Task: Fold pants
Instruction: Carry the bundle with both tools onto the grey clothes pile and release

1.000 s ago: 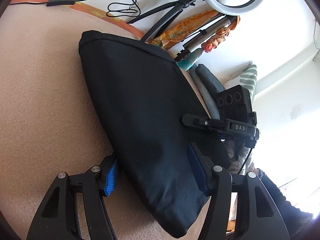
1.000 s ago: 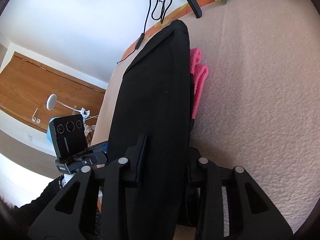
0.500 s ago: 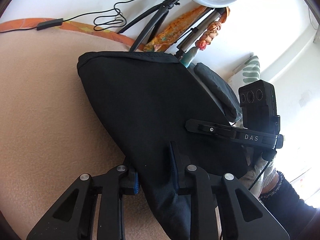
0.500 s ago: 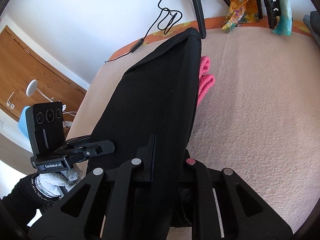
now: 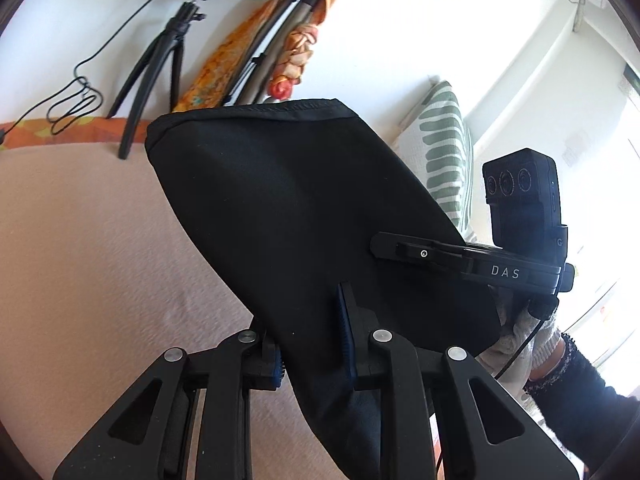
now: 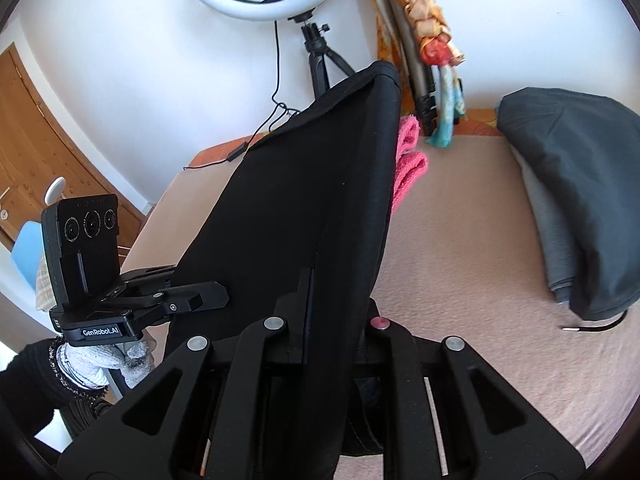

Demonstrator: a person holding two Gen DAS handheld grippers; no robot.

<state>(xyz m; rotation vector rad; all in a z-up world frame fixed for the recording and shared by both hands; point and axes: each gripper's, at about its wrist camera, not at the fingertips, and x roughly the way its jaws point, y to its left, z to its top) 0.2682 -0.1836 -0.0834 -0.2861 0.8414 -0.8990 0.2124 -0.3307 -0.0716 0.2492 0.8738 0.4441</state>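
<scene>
Our left gripper (image 5: 310,344) has its fingers (image 5: 345,328) pinching the black pants (image 5: 288,216), which stretch ahead of them above the bed (image 5: 80,248). Our right gripper (image 6: 336,320) fingers likewise clamp the pants' other edge.

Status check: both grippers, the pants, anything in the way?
Left gripper and right gripper both shut on black pants. Pants lifted off bed. Pink cloth beyond them.

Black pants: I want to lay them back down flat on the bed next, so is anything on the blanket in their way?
Possibly. A pink cloth lies on the blanket just beside the lifted black pants, and folded grey garments sit farther right. Both grippers' jaws are already clamped on the pants.
</scene>
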